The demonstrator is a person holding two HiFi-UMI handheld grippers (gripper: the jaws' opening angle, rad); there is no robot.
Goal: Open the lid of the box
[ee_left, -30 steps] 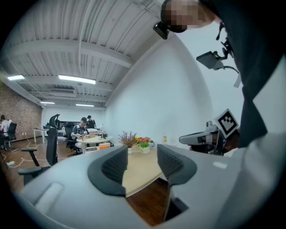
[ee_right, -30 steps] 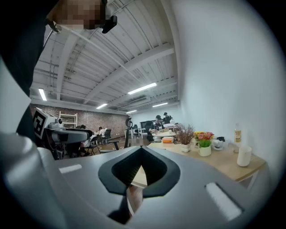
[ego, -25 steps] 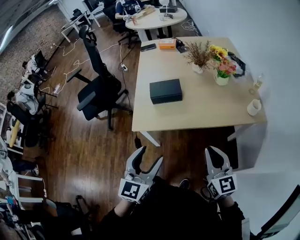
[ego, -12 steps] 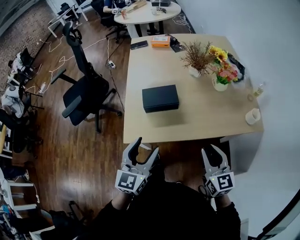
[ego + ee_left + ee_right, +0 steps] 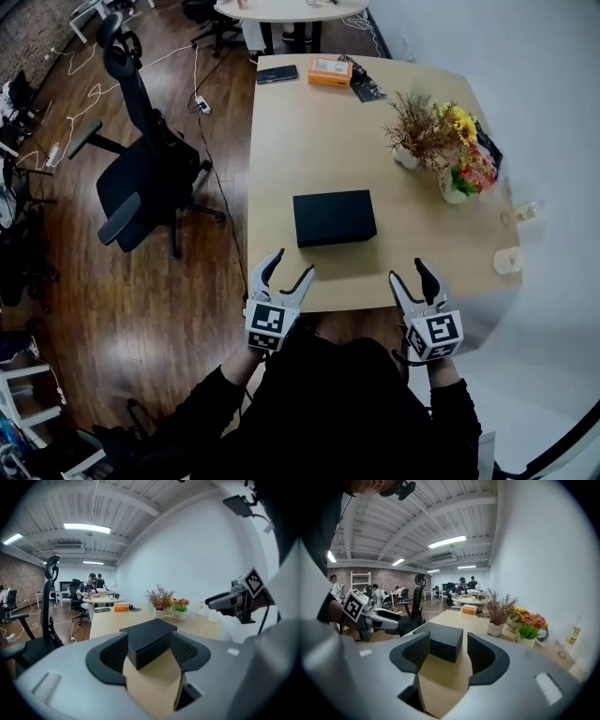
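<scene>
The flat black rectangular box (image 5: 335, 217) sits lid-down and untouched near the table's near edge (nothing opened yet), while the left gripper (image 5: 281, 273) hovers spread and empty, the right gripper (image 5: 412, 279) widening, empty.

An open-plan office: a black swivel chair (image 5: 141, 178) stands off the left edge of a pale wooden table (image 5: 309, 131), people (image 5: 90, 587) sit at a round white table (image 5: 291, 9) beyond its far edge, and more desks (image 5: 428, 593) seemingly line a brick wall (image 5: 21, 581).
</scene>
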